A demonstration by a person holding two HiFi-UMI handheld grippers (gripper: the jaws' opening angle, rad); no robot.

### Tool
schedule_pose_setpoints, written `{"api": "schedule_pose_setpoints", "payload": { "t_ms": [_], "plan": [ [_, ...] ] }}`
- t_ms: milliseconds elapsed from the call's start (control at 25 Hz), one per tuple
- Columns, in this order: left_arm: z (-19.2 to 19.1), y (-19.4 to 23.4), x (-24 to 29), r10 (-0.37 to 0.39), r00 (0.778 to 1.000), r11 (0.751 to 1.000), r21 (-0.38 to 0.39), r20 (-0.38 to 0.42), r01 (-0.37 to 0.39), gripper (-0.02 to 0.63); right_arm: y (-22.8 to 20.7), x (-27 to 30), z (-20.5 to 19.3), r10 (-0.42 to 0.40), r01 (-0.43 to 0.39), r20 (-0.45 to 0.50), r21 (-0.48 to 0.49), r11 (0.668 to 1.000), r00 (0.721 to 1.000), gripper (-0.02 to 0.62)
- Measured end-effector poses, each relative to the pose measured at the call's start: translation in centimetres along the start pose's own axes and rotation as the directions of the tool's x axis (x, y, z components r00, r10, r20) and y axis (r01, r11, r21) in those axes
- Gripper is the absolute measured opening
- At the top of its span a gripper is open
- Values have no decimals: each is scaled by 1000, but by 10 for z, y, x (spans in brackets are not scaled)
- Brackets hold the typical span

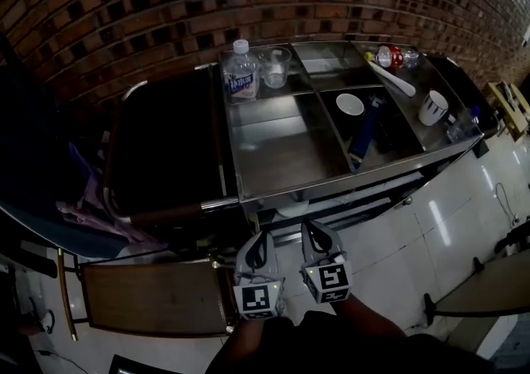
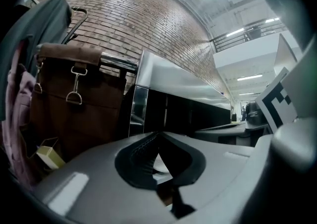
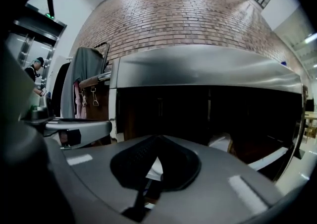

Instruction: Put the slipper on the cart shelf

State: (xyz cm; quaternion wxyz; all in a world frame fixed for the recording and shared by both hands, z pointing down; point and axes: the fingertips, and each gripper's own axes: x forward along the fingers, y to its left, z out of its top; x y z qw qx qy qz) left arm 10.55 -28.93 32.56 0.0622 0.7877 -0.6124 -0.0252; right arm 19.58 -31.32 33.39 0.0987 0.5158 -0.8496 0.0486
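Observation:
The steel cart [image 1: 331, 178] stands in front of me, its top tray divided into compartments. Under its front edge a pale rounded shape [image 1: 291, 208] shows on the lower shelf; it may be the slipper, but I cannot tell. In the right gripper view a pale patch [image 3: 221, 142] lies inside the dark shelf opening. Both grippers hover side by side just before that shelf, pointing into it. My left gripper [image 1: 264, 237] [image 2: 158, 136] has its jaws together with nothing between them. My right gripper [image 1: 316, 228] [image 3: 157, 139] is likewise shut and holds nothing.
On the cart top stand a water bottle [image 1: 241, 72], a glass [image 1: 276, 66], a white bowl [image 1: 349, 104], a mug [image 1: 433, 107] and a red-capped bottle [image 1: 396, 55]. A dark brown leather bin [image 1: 161, 157] adjoins the cart's left. A wooden panel [image 1: 149, 298] lies low left.

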Motion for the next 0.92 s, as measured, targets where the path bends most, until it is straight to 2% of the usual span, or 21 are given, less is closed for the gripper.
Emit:
{"api": "schedule_pose_setpoints", "payload": {
  "t_ms": [360,560,760,920],
  "plan": [
    [9,-7,2,1,1000,1000,-4,14,-1,17,4,-9,8,50,-46,73,-61,997,996,2],
    [4,-7,2,2,1000,1000,1,6,-2,17,13,-12,27,82,-71,106,-105,992,991,2],
    [7,-6,2,9,1000,1000,4,10,-9,17,14,-16,11,85,-79,98,-65,995,992,2],
    [5,-7,1,11,1000,1000,12,17,-11,17,15,-21,34,89,-74,126,-120,990,988,2]
  ]
}}
